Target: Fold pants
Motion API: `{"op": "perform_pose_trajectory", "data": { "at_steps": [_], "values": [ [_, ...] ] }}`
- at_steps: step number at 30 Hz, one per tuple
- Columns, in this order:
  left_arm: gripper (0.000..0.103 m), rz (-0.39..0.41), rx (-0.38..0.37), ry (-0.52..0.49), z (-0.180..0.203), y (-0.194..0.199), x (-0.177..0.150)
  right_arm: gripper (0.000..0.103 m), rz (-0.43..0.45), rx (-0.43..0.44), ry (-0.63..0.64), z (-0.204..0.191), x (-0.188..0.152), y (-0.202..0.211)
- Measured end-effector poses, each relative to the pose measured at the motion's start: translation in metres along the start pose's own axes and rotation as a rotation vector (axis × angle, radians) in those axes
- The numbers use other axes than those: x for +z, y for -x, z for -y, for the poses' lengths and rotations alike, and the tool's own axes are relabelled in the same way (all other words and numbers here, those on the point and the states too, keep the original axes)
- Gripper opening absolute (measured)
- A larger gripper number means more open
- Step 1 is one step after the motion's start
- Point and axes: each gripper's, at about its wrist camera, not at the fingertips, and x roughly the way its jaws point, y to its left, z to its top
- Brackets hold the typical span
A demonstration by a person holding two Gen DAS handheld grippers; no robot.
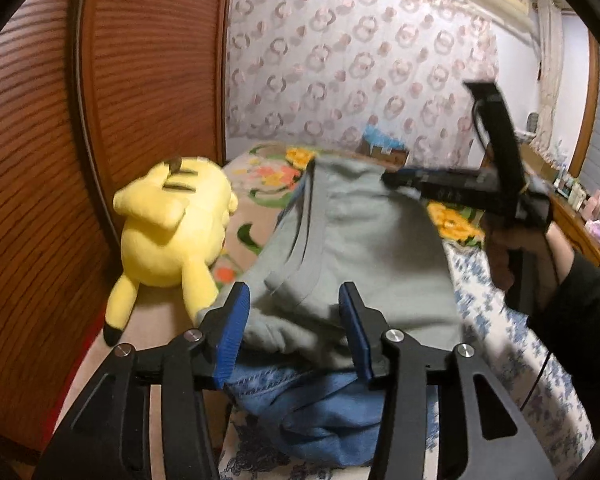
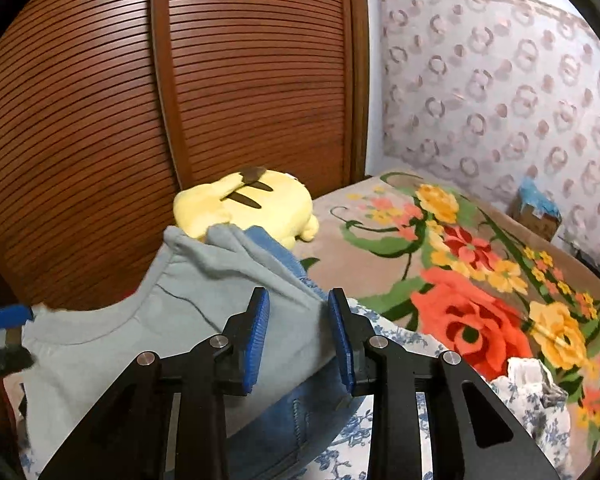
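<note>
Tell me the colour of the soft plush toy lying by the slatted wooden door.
Yellow plush toy, with dark stripes and tips; clearest in the left wrist view.

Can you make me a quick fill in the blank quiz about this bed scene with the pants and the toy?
1. The plush toy beside the pants is coloured ____.
2. The grey pants lie on top of a ____ denim garment.
3. Behind the toy stands a slatted ____ door.
4. The blanket is patterned with ____.

Missing words: yellow; blue; wooden; flowers
</note>
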Motion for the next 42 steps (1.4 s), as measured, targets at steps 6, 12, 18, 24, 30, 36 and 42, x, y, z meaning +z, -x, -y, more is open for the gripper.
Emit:
{"op": "perform_pose_trajectory", "data": {
  "at_steps": [6, 12, 18, 24, 30, 36, 42],
  "values": [
    [0.048, -0.045, 0.001, 0.004, -0.002, -0.012, -0.015, 0.032, -0.005, -0.009, 0.002, -0.006, -0.003, -0.009],
    [0.048, -0.036, 0.001, -0.003, -0.001, -0.007, -0.014, 0.032, 0.026, 0.001, -0.019, -0.01, -0.007, 0.017],
    [0.077, -0.015, -0.022, -0.018, 0.001, 0.008, -0.013, 0.032, 0.041, 0.034, -0.026, -0.03, -0.027, 0.051],
    [0.088, 0.01, -0.011, -0.048, 0.01, 0.027, -0.014, 0.032, 0.056, 0.035, -0.038, -0.043, -0.048, 0.083],
    [0.089, 0.06, -0.001, -0.056, 0.015, 0.052, -0.016, 0.045, 0.068, 0.012, -0.05, -0.055, -0.063, 0.108],
    [0.089, 0.067, -0.003, -0.055, 0.018, 0.067, -0.02, 0.07, 0.079, -0.013, -0.07, -0.071, -0.076, 0.129],
    [0.089, 0.071, -0.01, -0.057, 0.022, 0.081, -0.028, 0.089, 0.084, -0.039, -0.083, -0.084, -0.087, 0.148]
  ]
}}
